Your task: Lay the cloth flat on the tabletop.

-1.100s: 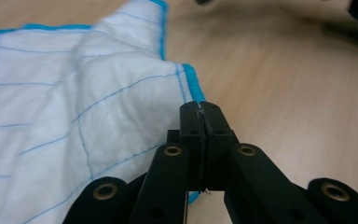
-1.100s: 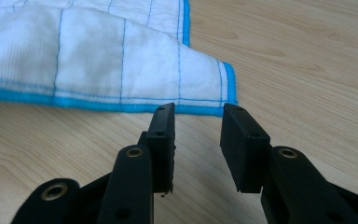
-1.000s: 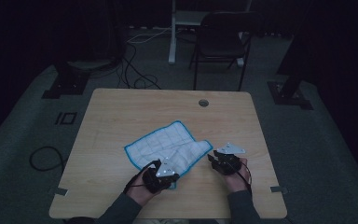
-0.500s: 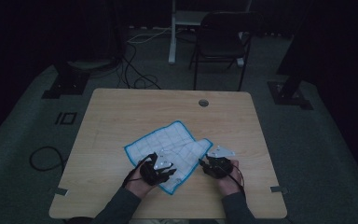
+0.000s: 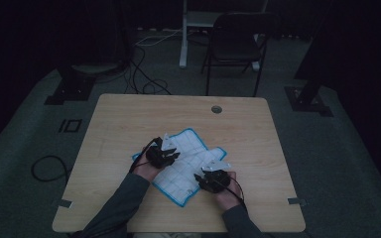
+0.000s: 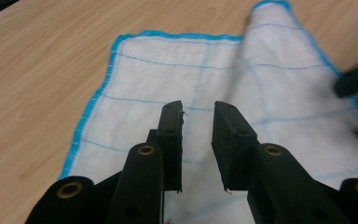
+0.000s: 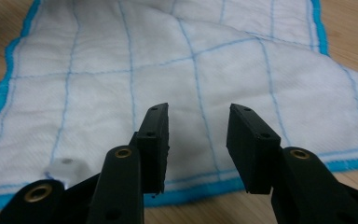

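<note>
High view: a white cloth (image 5: 188, 163) with a blue hem and thin blue grid lines lies spread on the wooden table (image 5: 129, 114), slightly below the centre of the frame, its long axis running from upper left to lower right. The left gripper (image 5: 171, 154) sits over the cloth's left edge; the right gripper (image 5: 201, 177) sits over its lower right part. A sleeve (image 5: 119, 208) enters from the bottom edge. A dark chair (image 5: 235, 44) stands on the floor beyond the table, in the upper centre of the frame.

Left gripper view: the left gripper (image 6: 198, 121) holds its jaws a narrow gap apart, having just been opening; nothing lies between them, and the cloth (image 6: 223, 84) spreads beneath and beyond, towards the upper right.

Right gripper view: the right gripper (image 7: 198, 123) shows its jaws moderately apart, having just been opening, with nothing gripped. The cloth (image 7: 121, 84) covers most of the frame; its blue hem runs just under the jaw tips. A small white tab (image 7: 65, 169) lies on the cloth at lower left.
</note>
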### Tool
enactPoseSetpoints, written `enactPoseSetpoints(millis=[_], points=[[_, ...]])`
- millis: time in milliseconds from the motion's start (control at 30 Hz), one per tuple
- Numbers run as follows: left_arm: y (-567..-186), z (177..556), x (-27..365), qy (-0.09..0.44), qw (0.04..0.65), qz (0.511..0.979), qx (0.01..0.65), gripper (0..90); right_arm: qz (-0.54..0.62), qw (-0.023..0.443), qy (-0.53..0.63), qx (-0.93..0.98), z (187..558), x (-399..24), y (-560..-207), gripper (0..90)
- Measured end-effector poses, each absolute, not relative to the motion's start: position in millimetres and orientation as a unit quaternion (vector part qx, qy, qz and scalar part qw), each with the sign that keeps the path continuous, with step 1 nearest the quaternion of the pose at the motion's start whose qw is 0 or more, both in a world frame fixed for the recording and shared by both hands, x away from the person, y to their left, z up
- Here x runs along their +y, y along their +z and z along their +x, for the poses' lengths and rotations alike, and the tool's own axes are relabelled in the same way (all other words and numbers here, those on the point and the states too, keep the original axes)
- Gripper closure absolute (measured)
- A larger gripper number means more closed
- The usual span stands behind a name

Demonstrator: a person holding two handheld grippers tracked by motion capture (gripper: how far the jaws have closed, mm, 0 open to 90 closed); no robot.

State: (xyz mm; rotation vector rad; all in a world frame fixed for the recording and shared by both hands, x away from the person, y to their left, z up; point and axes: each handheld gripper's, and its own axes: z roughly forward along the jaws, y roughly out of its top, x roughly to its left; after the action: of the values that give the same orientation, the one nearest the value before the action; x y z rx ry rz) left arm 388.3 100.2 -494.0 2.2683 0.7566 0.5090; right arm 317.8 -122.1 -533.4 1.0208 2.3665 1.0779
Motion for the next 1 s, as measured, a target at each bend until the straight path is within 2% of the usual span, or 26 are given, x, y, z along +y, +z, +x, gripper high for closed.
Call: enactPoseSetpoints(millis=[167, 367, 567, 1000], points=[[-506, 411, 97, 0.186, 0.326, 0.873, 0.312, 73.5, 0.357, 0.168, 0.381, 0.836, 320, -115, -538, 58.0], [-522, 432, 91, 0.184, 0.279, 0.889, 0.313, 73.6, 0.359, 0.16, 0.373, 0.841, 323, -113, -543, 57.1], [-527, 440, 101, 0.168, 0.292, 0.881, 0.332, 73.1, 0.354, 0.157, 0.373, 0.843, 323, -116, -544, 57.1], [-528, 441, 132, 0.171, 0.294, 0.858, 0.384, 73.0, 0.353, 0.152, 0.372, 0.845, 317, -131, -544, 57.0]])
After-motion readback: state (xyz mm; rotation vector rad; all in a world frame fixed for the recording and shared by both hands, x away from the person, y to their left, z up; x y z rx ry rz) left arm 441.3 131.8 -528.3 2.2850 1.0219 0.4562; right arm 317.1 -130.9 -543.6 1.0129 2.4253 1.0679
